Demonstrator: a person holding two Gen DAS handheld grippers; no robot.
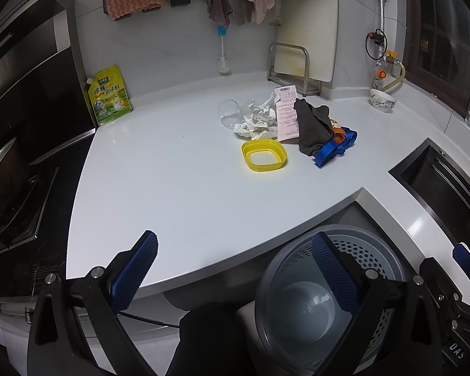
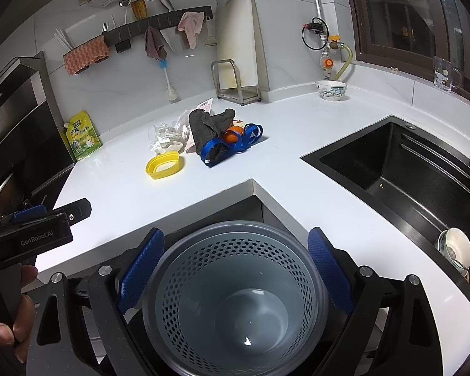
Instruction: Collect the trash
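Note:
A pile of trash lies on the white counter point(image 1: 172, 188): crumpled white paper point(image 1: 257, 119), a pink receipt point(image 1: 286, 112), a dark grey rag point(image 1: 313, 125), blue plastic pieces point(image 1: 335, 150) with an orange bit, a clear plastic cup point(image 1: 228, 114) and a yellow lid ring point(image 1: 264, 156). The same pile shows in the right wrist view point(image 2: 213, 134), with the yellow lid ring point(image 2: 165, 164) in front. A grey perforated bin point(image 2: 235, 294) stands on the floor below the counter corner. My left gripper point(image 1: 235, 269) is open and empty over the counter edge. My right gripper point(image 2: 235, 269) is open and empty above the bin.
A yellow seasoning pouch point(image 1: 109, 97) leans at the back left by the stove point(image 1: 15, 203). A black sink point(image 2: 407, 188) lies to the right with a bowl point(image 2: 456, 247) in it. A cutting board rack point(image 1: 294, 62) and a patterned bowl point(image 2: 331, 90) stand at the back.

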